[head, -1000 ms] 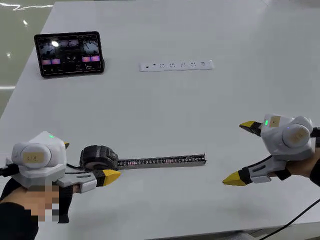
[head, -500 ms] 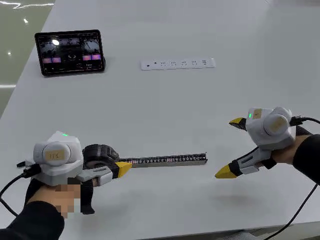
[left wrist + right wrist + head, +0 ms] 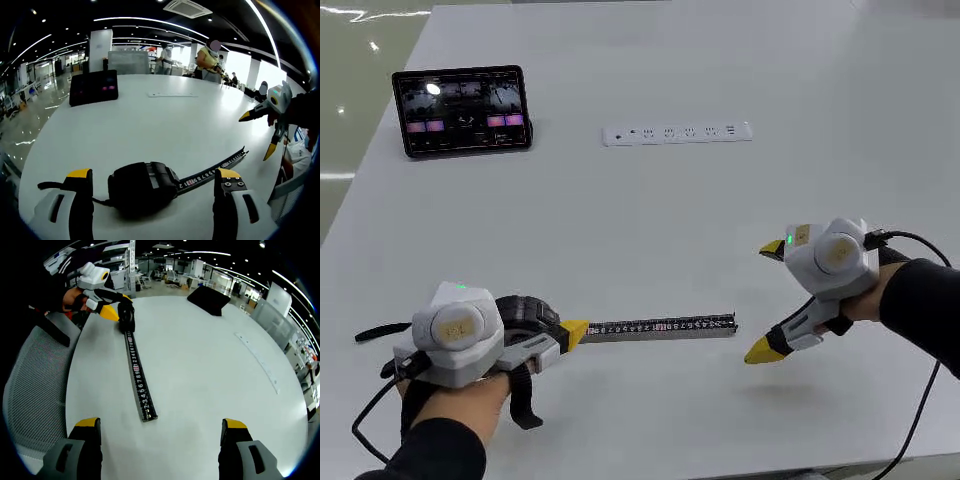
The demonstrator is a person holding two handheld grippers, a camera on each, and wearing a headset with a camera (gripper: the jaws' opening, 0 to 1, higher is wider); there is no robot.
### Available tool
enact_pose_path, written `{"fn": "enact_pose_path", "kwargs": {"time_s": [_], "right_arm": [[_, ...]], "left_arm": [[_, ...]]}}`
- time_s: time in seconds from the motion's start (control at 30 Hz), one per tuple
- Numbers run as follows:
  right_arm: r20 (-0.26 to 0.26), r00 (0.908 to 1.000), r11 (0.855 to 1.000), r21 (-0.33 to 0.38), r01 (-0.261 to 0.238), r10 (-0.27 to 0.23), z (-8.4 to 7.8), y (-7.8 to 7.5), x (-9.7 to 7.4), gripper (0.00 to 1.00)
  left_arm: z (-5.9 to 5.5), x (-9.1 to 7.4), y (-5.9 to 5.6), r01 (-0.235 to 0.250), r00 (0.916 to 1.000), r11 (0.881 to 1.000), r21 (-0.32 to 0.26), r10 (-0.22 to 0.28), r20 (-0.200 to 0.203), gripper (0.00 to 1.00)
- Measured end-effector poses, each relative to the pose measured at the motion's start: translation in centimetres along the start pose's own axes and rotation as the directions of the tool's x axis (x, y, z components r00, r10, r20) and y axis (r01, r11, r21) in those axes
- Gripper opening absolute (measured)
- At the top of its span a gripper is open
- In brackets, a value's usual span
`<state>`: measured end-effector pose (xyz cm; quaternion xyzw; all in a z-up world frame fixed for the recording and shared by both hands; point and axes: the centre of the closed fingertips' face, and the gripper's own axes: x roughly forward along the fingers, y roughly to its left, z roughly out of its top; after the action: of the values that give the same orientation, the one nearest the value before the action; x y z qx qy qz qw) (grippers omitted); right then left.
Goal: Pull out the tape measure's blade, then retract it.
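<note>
Jaws spread wide, the left gripper [image 3: 154,175] straddles the black tape measure [image 3: 142,187] without touching it, close to the near edge of the white worktop [image 3: 650,230] and toward its near left corner. The tape measure rests on the surface with its blade [image 3: 660,326] drawn out and lying flat, running rightward along the near edge. Just past the blade's free end the right gripper [image 3: 765,300] is held above the surface, jaws likewise apart and gripping nothing, its lower yellow tip near the blade's end but clear of it; in the right gripper view that end lies between the two jaws and a little ahead of them. Farther across, about midway between the left and right edges and toward the far edge, a white power strip [image 3: 677,132] lies flat; a dark tablet [image 3: 462,108] stands propped with its screen lit, near the left edge toward the far left corner.
</note>
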<state>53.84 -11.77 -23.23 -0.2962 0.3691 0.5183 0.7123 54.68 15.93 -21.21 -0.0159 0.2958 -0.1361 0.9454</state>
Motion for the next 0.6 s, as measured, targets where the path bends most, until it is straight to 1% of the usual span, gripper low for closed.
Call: {"fn": "enact_pose_path", "kwargs": {"time_s": [0.03, 0.07, 0.1, 0.13, 0.17, 0.2, 0.27, 0.3, 0.37, 0.4, 0.53, 0.6], "right_arm": [[-0.006, 1.0, 1.0, -0.002, -0.003, 0.003, 0.0, 0.0, 0.1, 0.99], [-0.005, 0.9999, 1.0, -0.014, -0.013, 0.013, 0.1, 0.1, 0.4, 0.99], [-0.002, 0.9998, 0.999, -0.042, -0.021, 0.021, 0.2, 0.0, 0.6, 0.96], [-0.003, 0.9997, 0.997, -0.066, -0.026, 0.025, 0.3, 0.1, 0.7, 0.94], [-0.01, 0.9996, 0.997, -0.073, -0.026, 0.025, 0.4, 0.1, 0.9, 0.94], [-0.011, 0.9995, 0.997, -0.071, -0.03, 0.029, 0.5, 0.2, 1.0, 0.96], [-0.013, 0.9989, 0.996, -0.071, -0.045, 0.044, 0.7, 0.5, 1.2, 0.96], [-0.015, 0.9984, 0.995, -0.086, -0.056, 0.055, 0.8, 0.6, 1.3, 0.95], [-0.011, 0.9973, 0.994, -0.086, -0.073, 0.072, 1.0, 0.9, 1.4, 0.91], [-0.016, 0.9971, 0.993, -0.087, -0.076, 0.075, 1.0, 0.9, 1.5, 0.88], [-0.033, 0.9962, 0.993, -0.087, -0.083, 0.08, 0.6, 0.9, 1.9, 0.83], [-0.039, 0.9965, 0.992, -0.097, -0.078, 0.074, 0.3, 0.7, 2.0, 0.78]], "left_arm": [[-0.1, 0.0, 0.1, -0.003, 0.9999, 1.0, -0.01, 0.003, 0.011, 0.99], [0.1, 0.1, 0.5, -0.019, 0.9986, 0.999, -0.05, 0.021, 0.048, 0.99], [-0.2, 0.0, 0.9, -0.037, 0.9979, 0.996, -0.078, 0.041, 0.05, 0.99], [-0.5, -0.1, 1.2, -0.045, 0.9977, 0.995, -0.085, 0.049, 0.046, 0.99], [-0.8, -0.2, 1.5, -0.052, 0.9972, 0.994, -0.092, 0.057, 0.049, 0.99], [-0.9, -0.2, 1.6, -0.055, 0.9968, 0.994, -0.093, 0.06, 0.054, 0.99], [-1.0, -0.3, 1.6, -0.056, 0.9961, 0.995, -0.087, 0.062, 0.062, 0.99], [-1.0, -0.4, 1.6, -0.059, 0.9956, 0.996, -0.072, 0.063, 0.069, 0.99], [-0.9, -0.3, 1.5, -0.054, 0.9946, 0.997, -0.055, 0.058, 0.085, 0.99], [-0.6, -0.4, 1.4, -0.053, 0.9927, 0.998, -0.041, 0.057, 0.106, 0.99], [-0.5, -0.3, 1.6, -0.063, 0.9919, 0.997, -0.032, 0.066, 0.108, 0.99], [-0.4, 0.0, 1.6, -0.063, 0.9921, 0.998, -0.029, 0.066, 0.107, 0.99]]}}
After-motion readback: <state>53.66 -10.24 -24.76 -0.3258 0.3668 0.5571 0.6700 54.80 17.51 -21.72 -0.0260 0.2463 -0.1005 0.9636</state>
